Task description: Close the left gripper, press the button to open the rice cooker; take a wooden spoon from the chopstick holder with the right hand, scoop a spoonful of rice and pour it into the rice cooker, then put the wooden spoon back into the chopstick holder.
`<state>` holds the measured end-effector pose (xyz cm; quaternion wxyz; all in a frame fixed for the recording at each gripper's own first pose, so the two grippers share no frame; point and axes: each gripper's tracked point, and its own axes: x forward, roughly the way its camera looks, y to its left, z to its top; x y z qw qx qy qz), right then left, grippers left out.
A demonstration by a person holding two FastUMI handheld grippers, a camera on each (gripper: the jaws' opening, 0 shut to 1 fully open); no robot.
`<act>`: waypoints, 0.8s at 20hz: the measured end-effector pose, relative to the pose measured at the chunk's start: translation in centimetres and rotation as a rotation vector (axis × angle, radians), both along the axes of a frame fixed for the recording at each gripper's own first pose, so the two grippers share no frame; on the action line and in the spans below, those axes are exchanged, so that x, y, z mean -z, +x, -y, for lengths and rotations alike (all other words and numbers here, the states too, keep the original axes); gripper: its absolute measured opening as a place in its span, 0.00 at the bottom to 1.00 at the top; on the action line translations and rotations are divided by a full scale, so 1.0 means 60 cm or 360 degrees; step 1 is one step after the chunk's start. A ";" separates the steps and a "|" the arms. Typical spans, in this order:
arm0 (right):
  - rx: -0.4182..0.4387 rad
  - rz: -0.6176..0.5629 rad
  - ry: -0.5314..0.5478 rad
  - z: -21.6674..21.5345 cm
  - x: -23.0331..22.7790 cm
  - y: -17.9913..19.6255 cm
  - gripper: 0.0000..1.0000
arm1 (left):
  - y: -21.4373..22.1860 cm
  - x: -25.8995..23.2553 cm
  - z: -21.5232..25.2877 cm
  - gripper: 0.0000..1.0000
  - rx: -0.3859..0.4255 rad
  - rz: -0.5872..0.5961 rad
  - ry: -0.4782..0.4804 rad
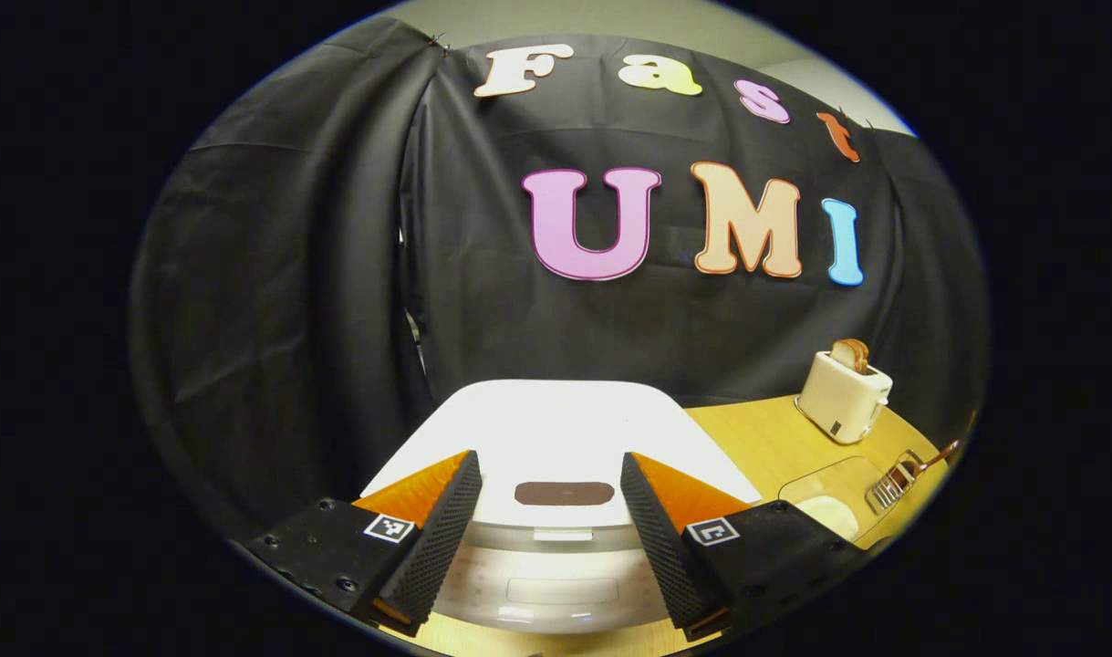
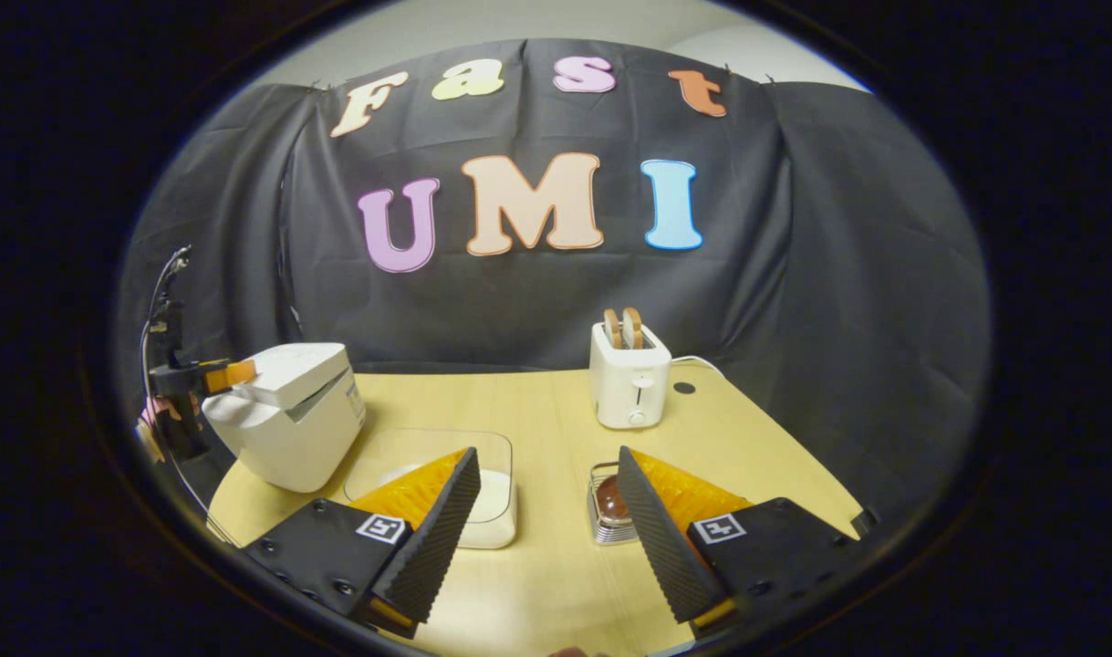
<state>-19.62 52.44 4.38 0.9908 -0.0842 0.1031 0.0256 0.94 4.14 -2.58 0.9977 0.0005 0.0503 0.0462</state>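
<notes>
Left gripper view looks down along the left gripper [image 1: 551, 511], its fingers spread wide and holding nothing, above the closed white rice cooker [image 1: 556, 429] with the dark oval button [image 1: 565, 494] between them. Right gripper view shows the right gripper [image 2: 548, 511] likewise wide apart and empty over the wooden table [image 2: 556, 401]. Just ahead of its right finger stands the metal chopstick holder [image 2: 603, 516] with the wooden spoon [image 2: 610, 497]; the clear rice container [image 2: 496, 488] lies beside its left finger. A toaster [image 2: 628, 383] stands farther back.

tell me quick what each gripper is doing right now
Left gripper: open, holding nothing, hovering over the closed rice cooker.
Right gripper: open, holding nothing, above the table.
</notes>
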 end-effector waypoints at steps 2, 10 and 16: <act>-0.0011 -0.0012 -0.0003 -0.008 0.005 -0.001 0.94 | -0.013 0.013 -0.001 0.92 -0.0004 -0.0074 0.0000; -0.0062 -0.0030 0.0002 -0.040 0.014 -0.002 0.96 | 0.007 -0.002 0.002 0.88 -0.0008 0.0092 -0.0073; -0.0082 0.0015 0.0018 -0.050 -0.004 -0.005 1.00 | 0.015 -0.008 0.011 0.75 0.0010 0.0128 -0.0135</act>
